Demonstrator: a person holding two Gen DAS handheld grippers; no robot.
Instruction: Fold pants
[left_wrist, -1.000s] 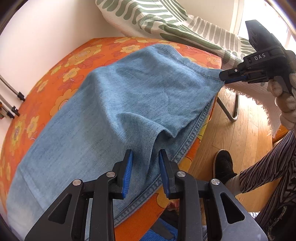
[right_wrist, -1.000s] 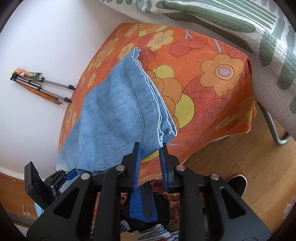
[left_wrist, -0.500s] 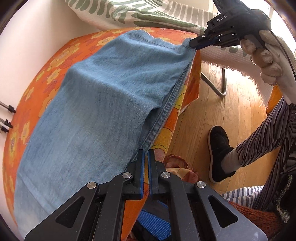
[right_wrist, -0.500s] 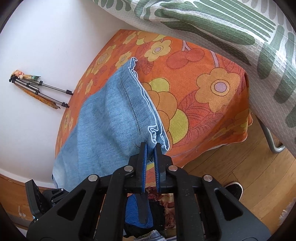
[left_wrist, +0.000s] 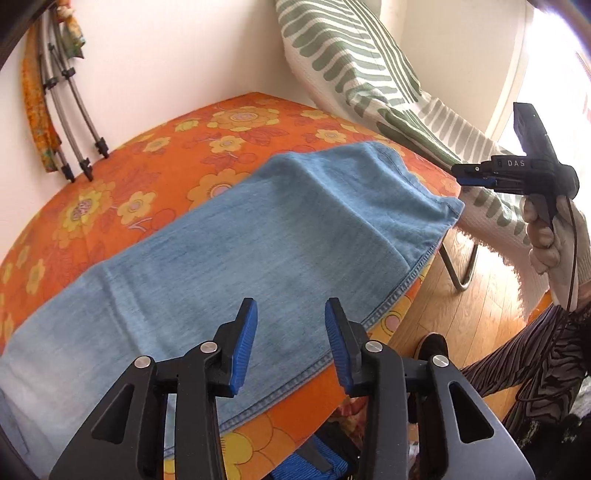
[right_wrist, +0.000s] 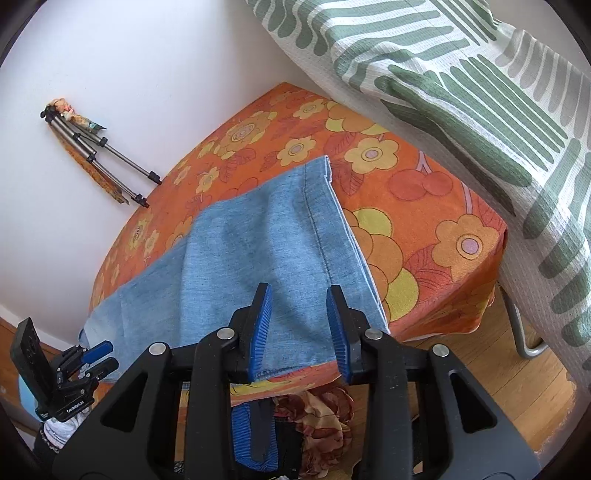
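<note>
Blue jeans (left_wrist: 277, 240) lie folded lengthwise on a table under an orange flowered cloth (left_wrist: 166, 155), their near seam along the table's edge. My left gripper (left_wrist: 290, 343) hovers above that seam; its jaws are opening and nothing is between the blue pads. In the right wrist view my right gripper (right_wrist: 300, 332) hangs over the hem end of the jeans (right_wrist: 266, 251), its jaws opening too and holding nothing. The right gripper (left_wrist: 474, 176) also shows at the left wrist view's right, held by a gloved hand (left_wrist: 554, 240), just off the jeans' corner. The left gripper (right_wrist: 101, 356) appears at lower left.
A green-and-white striped cloth (left_wrist: 351, 66) drapes over a chair with a metal leg (left_wrist: 461, 273) beside the table. A folded tripod (left_wrist: 70, 122) leans on the white wall. A person's black shoe (left_wrist: 432, 347) stands on the wooden floor. Clothes (right_wrist: 314, 413) are piled below the table edge.
Half a second ago both grippers were shut on the jeans' edge. Both have since let go, opened and lifted away, and the jeans now rest on the table.
</note>
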